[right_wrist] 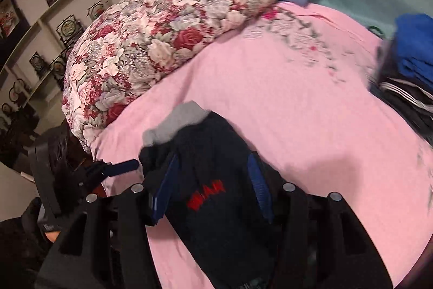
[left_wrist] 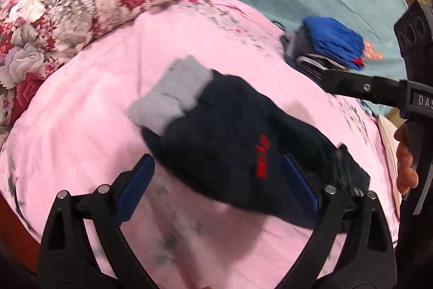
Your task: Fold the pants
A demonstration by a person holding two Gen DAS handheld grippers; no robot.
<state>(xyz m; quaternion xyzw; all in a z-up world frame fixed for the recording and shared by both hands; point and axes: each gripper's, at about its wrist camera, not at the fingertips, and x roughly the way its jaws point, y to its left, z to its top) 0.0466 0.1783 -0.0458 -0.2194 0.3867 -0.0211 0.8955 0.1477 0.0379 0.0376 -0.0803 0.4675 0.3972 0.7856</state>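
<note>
Pants (left_wrist: 232, 137) lie folded on pink bed (left_wrist: 81, 132) — left hand-held gripper (left_wrist: 219, 180) spread wide; right hand-held gripper (right_wrist: 213, 175) straddles them, grip unclear.

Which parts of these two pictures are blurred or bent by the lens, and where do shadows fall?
Left wrist view: the dark pants are smeared by motion and their red lettering is unreadable; a soft shadow lies on the pink sheet below them. Right wrist view: the shelves curve from fisheye distortion, and the blue clothes at the edge are blurred.
</note>
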